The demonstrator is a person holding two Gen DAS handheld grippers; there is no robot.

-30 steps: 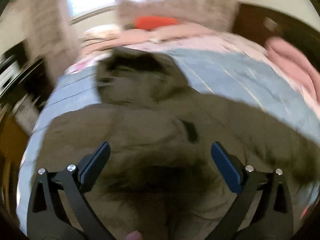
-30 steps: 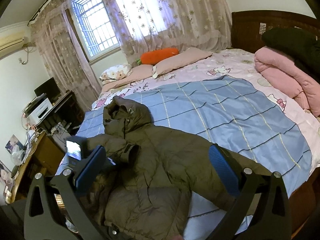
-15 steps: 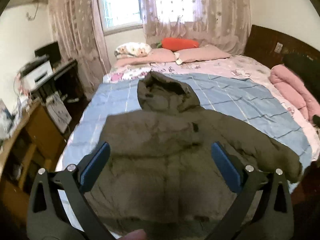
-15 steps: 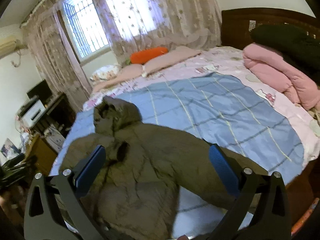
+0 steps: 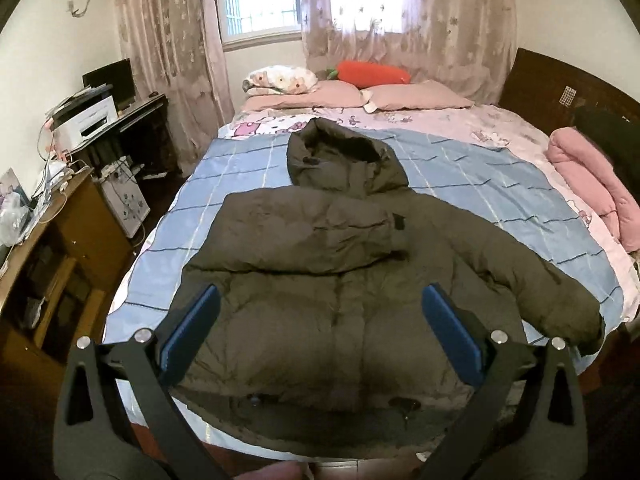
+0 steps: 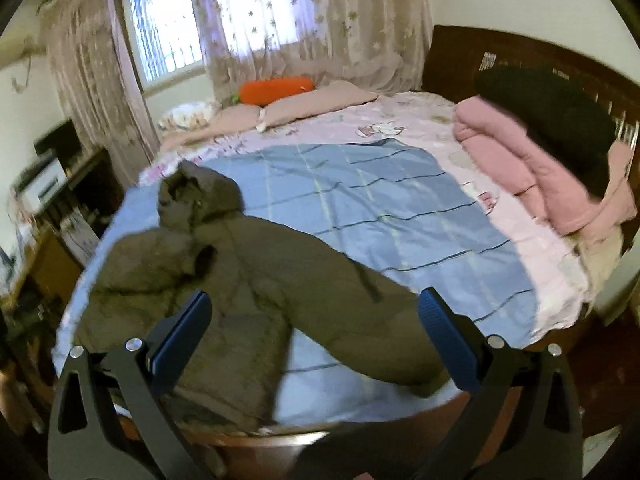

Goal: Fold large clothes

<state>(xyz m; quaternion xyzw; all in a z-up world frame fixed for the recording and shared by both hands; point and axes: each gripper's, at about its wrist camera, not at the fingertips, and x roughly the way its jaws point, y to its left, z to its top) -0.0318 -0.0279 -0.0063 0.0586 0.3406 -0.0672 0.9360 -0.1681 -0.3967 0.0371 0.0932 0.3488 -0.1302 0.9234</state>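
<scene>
A large olive-green hooded puffer jacket [image 5: 320, 280] lies flat on the blue checked blanket [image 5: 472, 176] at the near end of the bed, hood [image 5: 344, 156] toward the pillows. One sleeve is folded across its chest; the other sleeve [image 5: 552, 300] stretches to the right. My left gripper [image 5: 320, 324] is open and empty, held above the jacket's lower body. In the right wrist view the jacket [image 6: 248, 292] lies at lower left, and my right gripper [image 6: 314, 328] is open and empty above its outstretched sleeve [image 6: 360, 328].
Pink pillows [image 5: 416, 96] and an orange carrot cushion [image 5: 372, 72] lie at the bed's far end. A folded pink quilt [image 6: 532, 168] with a dark garment [image 6: 560, 116] on it sits at right. A desk with a printer [image 5: 88, 120] and a wooden cabinet [image 5: 52, 248] stand left.
Both grippers have pulled back from the jacket and risen. The left view went from close and blurred to high over the whole jacket. The right gripper swung right, toward the sleeve.
</scene>
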